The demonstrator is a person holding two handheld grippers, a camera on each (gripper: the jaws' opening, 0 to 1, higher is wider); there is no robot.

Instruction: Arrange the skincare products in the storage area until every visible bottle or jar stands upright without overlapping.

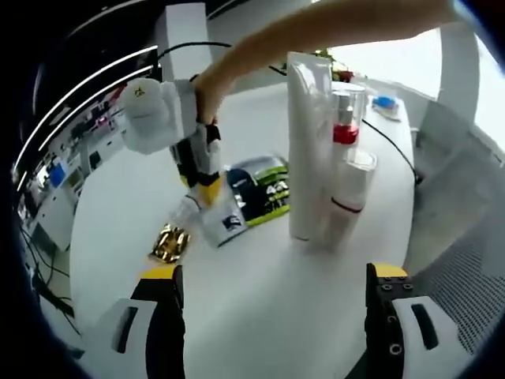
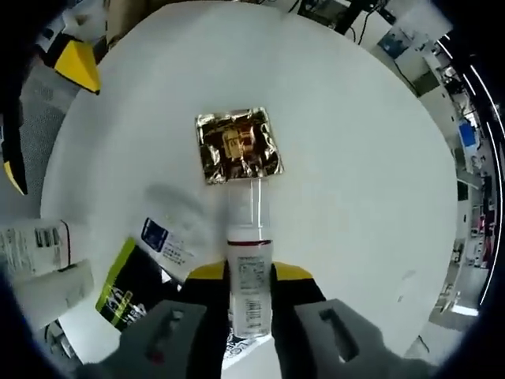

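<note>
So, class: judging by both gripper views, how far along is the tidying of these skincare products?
Done: a tall white tube, a red-collared pump bottle and a smaller white bottle stand upright in a tight cluster. In hand: the right gripper is shut on a clear-capped bottle, lying along its jaws. Left: standing it up; the gold sachet and flat packets lie on the table.

Left gripper hangs low at 6 o'clock, jaws spread wide, nothing between them. Right gripper is clamped on a bottle, pointing down from a bare forearm.

Gold sachet crinkly foil, glossy; table smooth matt white.
</note>
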